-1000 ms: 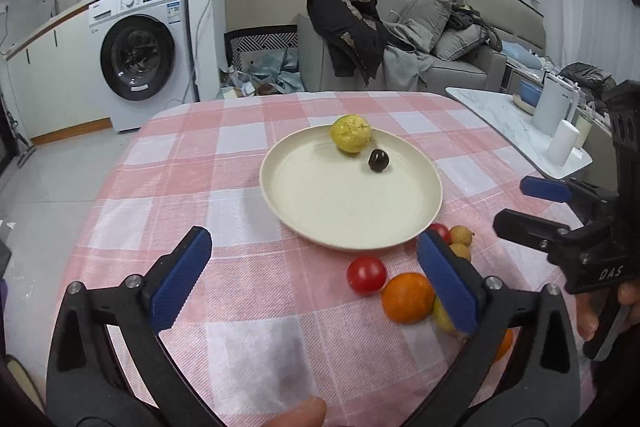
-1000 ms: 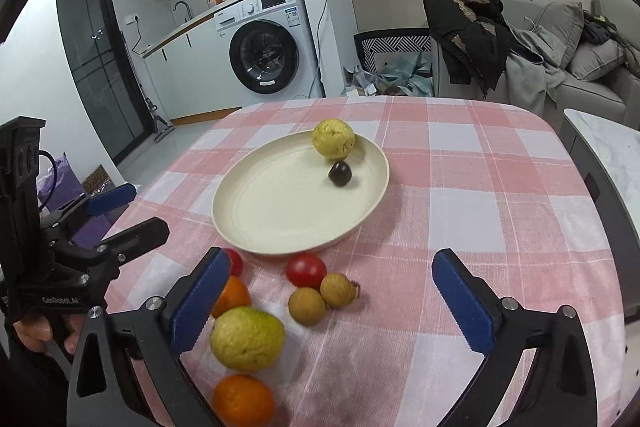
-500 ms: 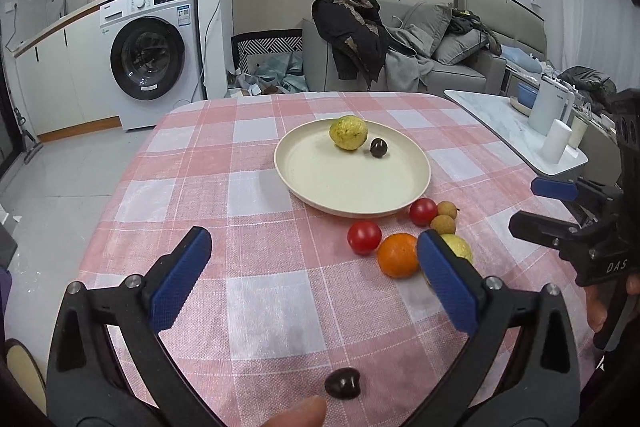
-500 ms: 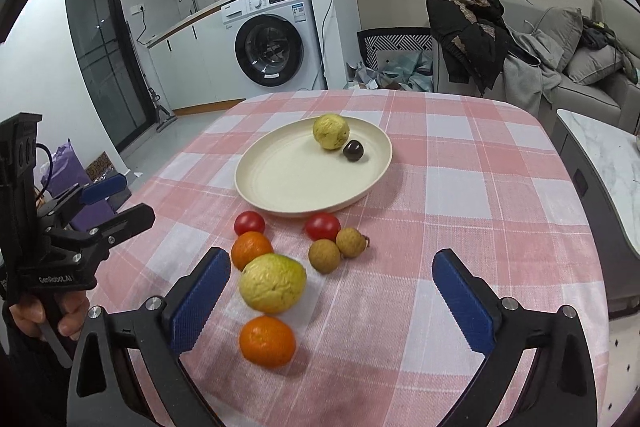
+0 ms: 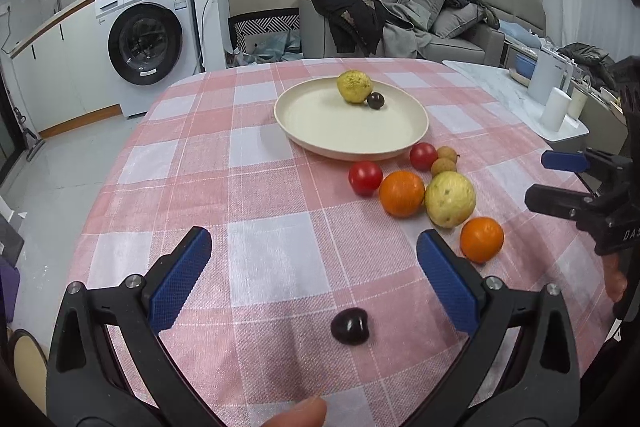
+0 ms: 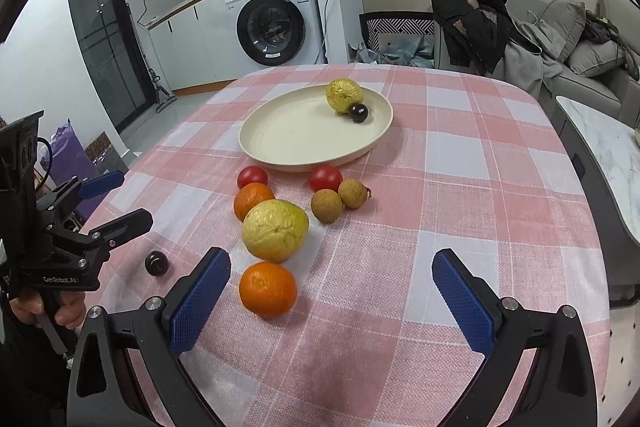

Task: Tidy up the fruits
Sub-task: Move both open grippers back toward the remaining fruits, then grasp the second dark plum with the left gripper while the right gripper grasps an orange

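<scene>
Both grippers gape empty; the left gripper (image 5: 314, 275) frames the small dark glossy fruit (image 5: 349, 325) at six o'clock, apparently next for the cream round plate (image 5: 416, 131) at twelve.

A round cream plate (image 6: 280, 143) holds a bumpy yellow fruit (image 6: 344, 95) touching a small dark round fruit (image 6: 358, 113). Just before it on the pink checked cloth cluster two red tomatoes (image 6: 325, 177), two brown longans (image 6: 352, 193), two oranges (image 6: 267, 289) and a large yellow-green guava (image 6: 275, 230). A dark glossy fruit (image 5: 350, 325) lies well apart.
</scene>
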Demonstrator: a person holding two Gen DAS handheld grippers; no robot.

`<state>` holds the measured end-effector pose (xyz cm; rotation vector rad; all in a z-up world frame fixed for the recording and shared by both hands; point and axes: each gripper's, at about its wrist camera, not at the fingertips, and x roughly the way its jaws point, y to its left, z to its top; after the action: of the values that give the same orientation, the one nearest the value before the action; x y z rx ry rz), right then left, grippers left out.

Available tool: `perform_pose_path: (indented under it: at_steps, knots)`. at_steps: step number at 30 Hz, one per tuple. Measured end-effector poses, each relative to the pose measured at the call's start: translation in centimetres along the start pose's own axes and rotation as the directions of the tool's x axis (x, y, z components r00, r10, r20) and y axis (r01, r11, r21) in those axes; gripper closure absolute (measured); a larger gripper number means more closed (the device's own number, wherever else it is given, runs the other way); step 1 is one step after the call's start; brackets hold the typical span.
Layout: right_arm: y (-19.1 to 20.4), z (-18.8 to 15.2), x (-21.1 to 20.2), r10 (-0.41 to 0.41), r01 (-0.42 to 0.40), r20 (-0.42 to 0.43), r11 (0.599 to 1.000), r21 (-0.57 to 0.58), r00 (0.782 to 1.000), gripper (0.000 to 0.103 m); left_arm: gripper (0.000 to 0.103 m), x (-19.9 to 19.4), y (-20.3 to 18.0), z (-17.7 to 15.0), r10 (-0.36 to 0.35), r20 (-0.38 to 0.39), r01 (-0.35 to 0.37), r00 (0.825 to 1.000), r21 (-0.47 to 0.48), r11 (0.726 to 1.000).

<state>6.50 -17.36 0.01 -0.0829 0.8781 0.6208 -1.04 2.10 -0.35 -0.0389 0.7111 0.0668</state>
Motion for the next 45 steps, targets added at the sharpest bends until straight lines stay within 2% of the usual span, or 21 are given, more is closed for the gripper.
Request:
perform_pose_path:
  at_steps: [7, 12, 23, 29, 31, 38, 44, 45]
  knots:
    - [0.5, -0.6, 0.8, 0.019, -0.02, -0.044, 1.0, -0.019, 0.999, 0.0, 0.001, 0.1, 0.0, -0.1, -0.011, -0.021, 0.011, 1.0, -0.001, 1.0]
    - [1.1, -1.0, 1.5, 0.049, -0.051, -0.071, 0.998, -0.029, 0.996, 0.0, 0.001, 0.6, -0.8, -0.5, -0.017, -0.054, 0.019, 0.998, 0.036, 0.999]
    - [1.5, -1.6, 2.6, 0.102, -0.107, -0.101, 0.993, -0.046, 0.99, 0.001, 0.001, 1.6, -1.8, -1.4, -0.085, -0.115, 0.096, 0.99, 0.085, 0.992]
    - [1.6, -1.9, 3.1, 0.129, -0.136, -0.124, 0.99, -0.045, 0.984, 0.013, 0.001, 2.3, -1.6, -2.0, -0.101, -0.169, 0.119, 0.98, 0.104, 0.987]
    - [1.7, -2.0, 3.5, 0.137, -0.144, -0.134, 0.989, -0.04, 0.981, 0.023, 0.001, 2.4, -1.8, -2.1, -0.1, -0.181, 0.122, 0.978, 0.115, 0.986]
    - [2.4, -2.6, 4.3, 0.165, -0.174, -0.16, 0.984, -0.047, 0.973, 0.031, 0.002, 3.0, -1.6, -2.4, -0.093, -0.206, 0.12, 0.974, 0.12, 0.985]
    - [2.6, -2.7, 4.5, 0.16, -0.168, -0.153, 0.985, -0.047, 0.975, 0.039, 0.01, 3.4, -1.3, -2.5, -0.09, -0.225, 0.12, 0.97, 0.121, 0.985]
    - [2.6, -2.7, 4.6, 0.161, -0.169, -0.152, 0.985, -0.045, 0.975, 0.044, 0.013, 3.3, -1.2, -2.5, -0.091, -0.226, 0.121, 0.97, 0.121, 0.985]
